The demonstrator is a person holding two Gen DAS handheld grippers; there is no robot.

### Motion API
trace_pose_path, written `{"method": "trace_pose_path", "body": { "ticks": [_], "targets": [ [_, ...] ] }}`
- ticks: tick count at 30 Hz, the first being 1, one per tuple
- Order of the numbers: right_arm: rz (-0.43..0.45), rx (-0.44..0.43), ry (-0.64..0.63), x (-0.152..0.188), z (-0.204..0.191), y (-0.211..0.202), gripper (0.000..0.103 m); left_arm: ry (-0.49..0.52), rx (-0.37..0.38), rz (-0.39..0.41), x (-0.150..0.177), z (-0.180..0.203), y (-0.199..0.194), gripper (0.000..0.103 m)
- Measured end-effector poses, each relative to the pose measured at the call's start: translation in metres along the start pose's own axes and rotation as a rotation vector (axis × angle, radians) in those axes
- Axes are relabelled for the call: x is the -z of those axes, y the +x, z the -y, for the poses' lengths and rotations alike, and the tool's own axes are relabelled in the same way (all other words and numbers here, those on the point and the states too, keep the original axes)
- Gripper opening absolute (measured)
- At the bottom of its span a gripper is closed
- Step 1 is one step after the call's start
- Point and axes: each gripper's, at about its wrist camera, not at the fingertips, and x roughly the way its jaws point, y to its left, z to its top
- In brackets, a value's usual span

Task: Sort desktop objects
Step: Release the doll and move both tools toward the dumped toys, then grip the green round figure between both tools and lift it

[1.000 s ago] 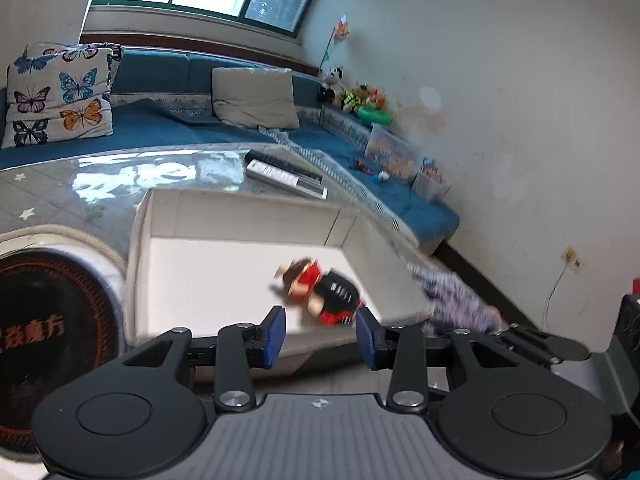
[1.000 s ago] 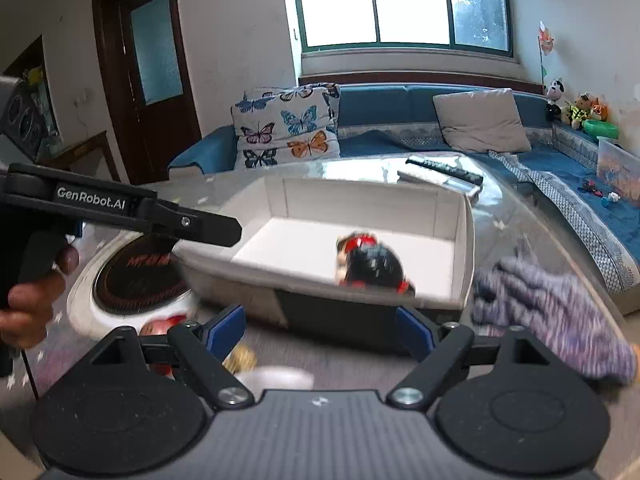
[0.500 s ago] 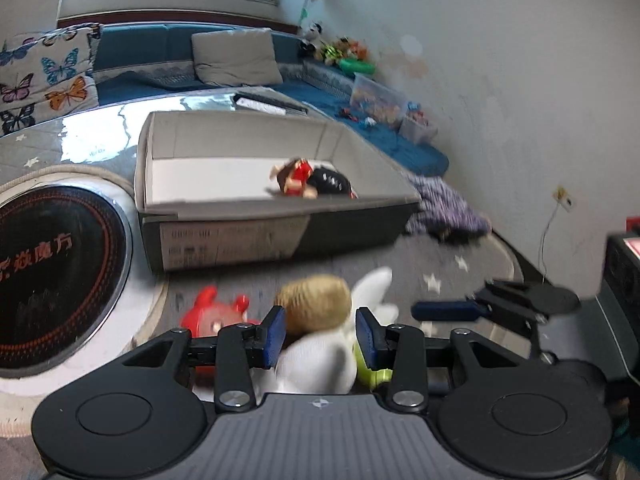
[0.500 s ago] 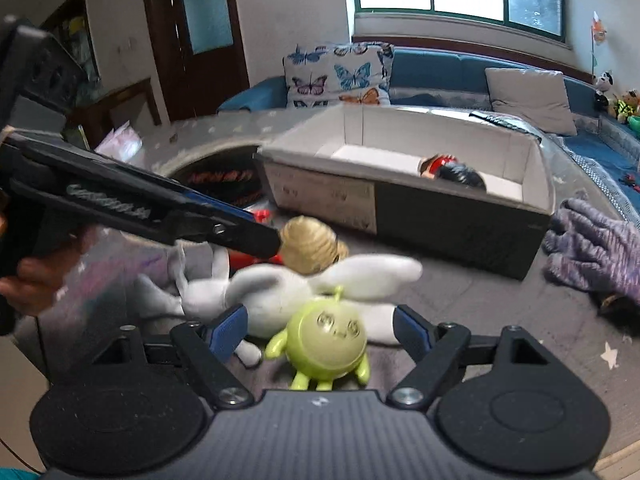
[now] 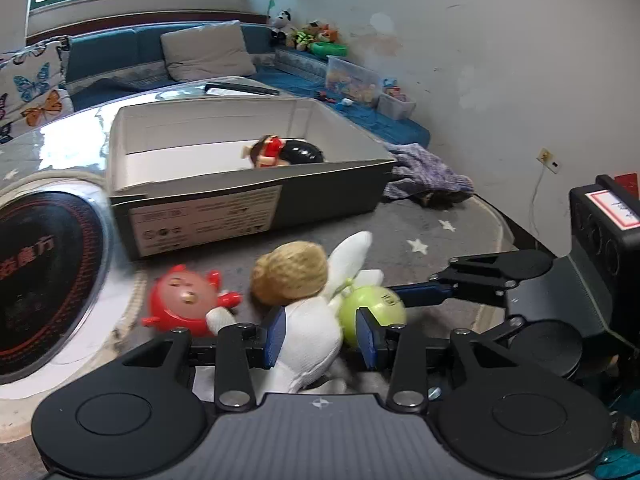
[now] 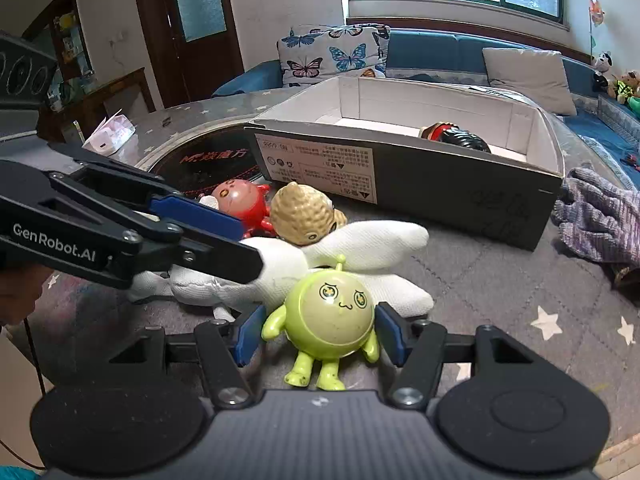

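The round green toy (image 6: pixel 334 312) stands upright, facing the right claw (image 6: pixel 320 334), whose jaws, just closing, flank it without touching. The left claw (image 5: pixel 320 334) gapes around the white plush (image 5: pixel 310 338).

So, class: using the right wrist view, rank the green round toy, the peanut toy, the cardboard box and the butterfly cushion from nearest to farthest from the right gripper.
1. Green round toy, between the right gripper's fingers.
2. Peanut toy, just beyond, slightly left.
3. Cardboard box, farther back, centre-right.
4. Butterfly cushion, on the sofa behind the box.
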Motion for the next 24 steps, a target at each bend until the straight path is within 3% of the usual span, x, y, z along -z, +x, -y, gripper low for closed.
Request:
{"method": "trace_pose_path", "body": {
  "ticks": [9, 24],
  "targets": [
    [0.003, 0.021, -0.025, 0.008, -0.001, -0.006, 0.061, 0.024, 0.071, 0.007, -0.007, 0.019, 0.001, 0.041],
    [0.068, 0.024, -0.024, 0.006, 0.0, -0.021, 0.058, -0.037, 0.095, -0.071, -0.01, 0.026, 0.025, 0.041]
  ]
}}
